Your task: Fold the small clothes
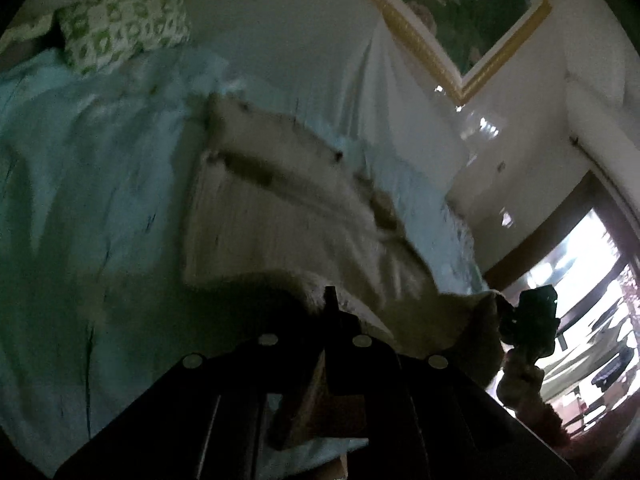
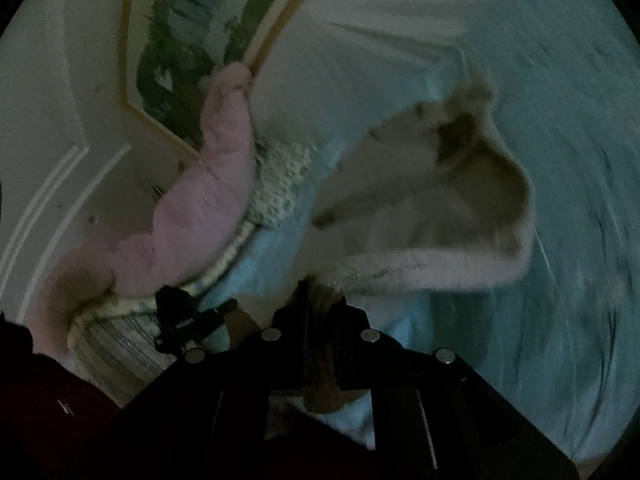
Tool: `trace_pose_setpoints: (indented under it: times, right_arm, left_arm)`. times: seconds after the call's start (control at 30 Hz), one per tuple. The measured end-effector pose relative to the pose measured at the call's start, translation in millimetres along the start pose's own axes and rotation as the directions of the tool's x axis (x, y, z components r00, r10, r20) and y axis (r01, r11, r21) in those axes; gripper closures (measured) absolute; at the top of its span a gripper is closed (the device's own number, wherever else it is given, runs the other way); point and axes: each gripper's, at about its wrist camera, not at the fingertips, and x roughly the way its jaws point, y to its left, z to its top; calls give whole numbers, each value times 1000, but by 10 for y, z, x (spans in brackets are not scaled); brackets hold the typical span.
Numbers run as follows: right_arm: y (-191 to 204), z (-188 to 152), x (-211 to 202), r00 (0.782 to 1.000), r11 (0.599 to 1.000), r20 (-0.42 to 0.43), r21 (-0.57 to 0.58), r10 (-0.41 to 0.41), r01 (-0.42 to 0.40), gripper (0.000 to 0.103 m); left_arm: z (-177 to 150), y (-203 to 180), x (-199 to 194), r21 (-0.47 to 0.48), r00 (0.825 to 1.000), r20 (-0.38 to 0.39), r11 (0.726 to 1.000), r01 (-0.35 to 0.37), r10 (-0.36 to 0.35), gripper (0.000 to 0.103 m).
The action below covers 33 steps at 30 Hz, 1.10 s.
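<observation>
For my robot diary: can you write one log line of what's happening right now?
step: folding | left gripper: shut on beige cloth | right gripper: shut on same cloth | cloth: near edge lifted off blue bedsheet

Garment [image 1: 288, 216] lies on bed sheet [image 1: 100, 184], near edge lifted betw. left gripper [image 1: 330, 300] & right gripper [image 2: 316, 284], each clamped on it. Pillow [image 1: 124, 28] at far left of bed. Framed picture [image 1: 452, 12] on wall behind. Clothes pile [image 2: 192, 208] left of garment in right-wrist view.
</observation>
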Motion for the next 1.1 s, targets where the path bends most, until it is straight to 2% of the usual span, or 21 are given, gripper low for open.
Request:
trace_pose_setpoints:
  times: [0.1, 0.27, 0.57, 0.7, 0.77, 0.87, 1.03, 1.1]
  right_arm:
    - [-30, 333, 105, 999, 1000, 40, 1, 12, -12, 93]
    - [-79, 908, 382, 997, 999, 76, -40, -12, 15, 93]
    - [-554, 1631, 953, 992, 996, 93, 21, -86, 84, 93]
    - [-884, 1903, 1178, 984, 987, 102, 80, -149, 141, 93]
    - [-1063, 1995, 1288, 976, 976, 88, 110, -198, 188, 93]
    - [-1261, 2077, 1444, 973, 968, 59, 131, -224, 215, 93]
    - [-1458, 2139, 1654, 950, 945, 5, 110, -311, 308, 92]
    - [-1554, 2148, 1723, 935, 928, -20, 118, -354, 354, 91]
  left_arm:
    - [335, -15, 131, 6, 999, 40, 1000, 5, -6, 98]
    - [961, 9, 470, 17, 997, 81, 1000, -9, 7, 98]
    - [1835, 324, 1284, -42, 995, 63, 996, -75, 78, 98]
    - [2072, 426, 1709, -33, 992, 24, 992, -126, 127, 98]
    - [2135, 490, 1866, -32, 989, 9, 988, -150, 150, 98]
    - [2205, 637, 2042, -53, 985, -6, 984, -170, 170, 98]
    - [2244, 882, 2305, -75, 978, -36, 975, -208, 206, 98]
    - [2229, 950, 2385, -81, 975, -48, 972, -222, 218, 98]
